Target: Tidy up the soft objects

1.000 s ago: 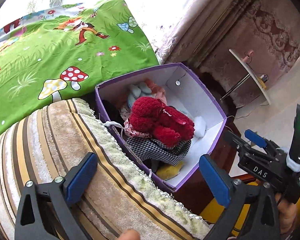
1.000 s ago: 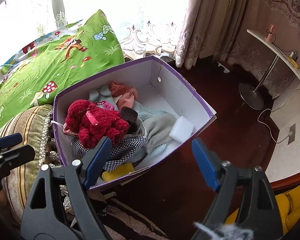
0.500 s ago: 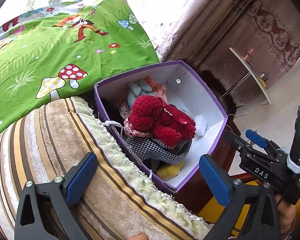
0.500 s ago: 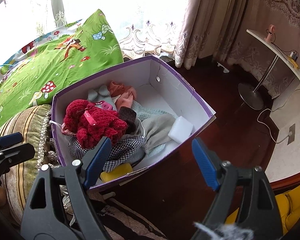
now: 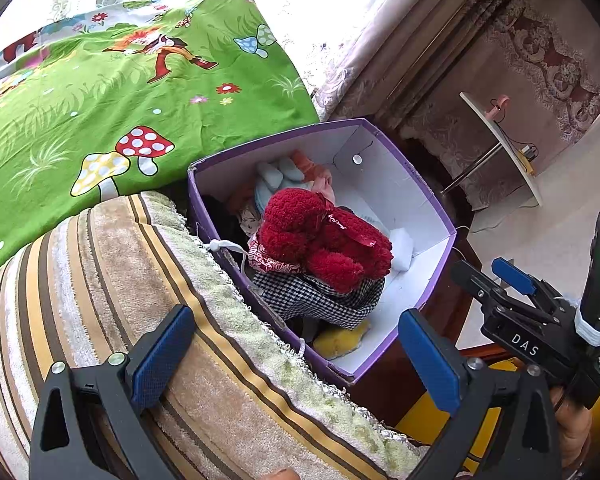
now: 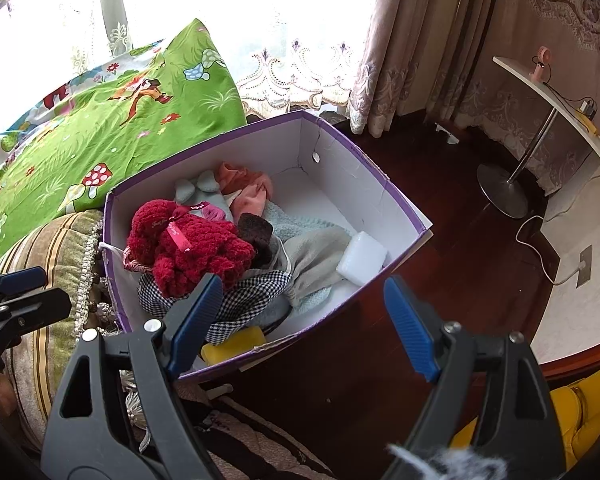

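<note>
Inside purple cardboard box (image 6: pixel 400 204), fluffy dark-red knitted toy (image 6: pixel 192 244) on checkered black-and-white cloth (image 6: pixel 244 300). Beside striped beige cushion (image 5: pixel 112 280), left gripper (image 5: pixel 296 352) spread, empty. Right gripper (image 6: pixel 300 316) likewise spread, holding nothing.

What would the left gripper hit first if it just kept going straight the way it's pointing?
Probably the striped cushion: the open left gripper hangs over its fringed edge. The purple box of soft things lies just beyond, though depth is hard to judge.
</note>
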A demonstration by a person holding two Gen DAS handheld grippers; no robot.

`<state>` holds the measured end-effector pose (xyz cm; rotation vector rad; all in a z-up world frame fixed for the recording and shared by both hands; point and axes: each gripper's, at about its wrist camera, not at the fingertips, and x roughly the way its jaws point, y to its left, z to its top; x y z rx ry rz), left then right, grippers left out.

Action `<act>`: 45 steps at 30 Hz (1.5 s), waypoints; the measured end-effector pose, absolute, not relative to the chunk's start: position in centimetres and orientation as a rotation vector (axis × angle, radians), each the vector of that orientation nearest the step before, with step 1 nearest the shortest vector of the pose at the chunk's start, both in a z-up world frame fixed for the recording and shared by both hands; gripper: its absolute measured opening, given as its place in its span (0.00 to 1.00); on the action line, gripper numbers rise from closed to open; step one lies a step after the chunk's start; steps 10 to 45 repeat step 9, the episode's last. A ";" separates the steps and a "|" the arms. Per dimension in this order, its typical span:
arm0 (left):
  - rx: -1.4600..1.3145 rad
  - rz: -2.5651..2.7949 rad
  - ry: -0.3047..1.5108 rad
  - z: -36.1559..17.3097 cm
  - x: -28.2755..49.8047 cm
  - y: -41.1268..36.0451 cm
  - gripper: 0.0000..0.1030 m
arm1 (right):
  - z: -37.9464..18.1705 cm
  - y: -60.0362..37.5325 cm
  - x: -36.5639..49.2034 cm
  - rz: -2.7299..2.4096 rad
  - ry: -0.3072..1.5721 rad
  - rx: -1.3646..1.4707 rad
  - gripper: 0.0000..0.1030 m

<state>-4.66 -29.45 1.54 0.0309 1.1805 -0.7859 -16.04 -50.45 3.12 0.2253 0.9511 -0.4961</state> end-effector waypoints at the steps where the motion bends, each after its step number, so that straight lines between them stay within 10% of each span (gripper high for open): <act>1: 0.031 -0.786 1.181 1.5 -4.7 -29.5 1.00 | 3.1 -50.4 -16.0 -0.496 0.951 0.226 0.83; 45: 0.064 -0.802 1.165 1.4 -4.9 -29.8 1.00 | 3.1 -50.5 -16.0 -0.496 0.952 0.233 0.83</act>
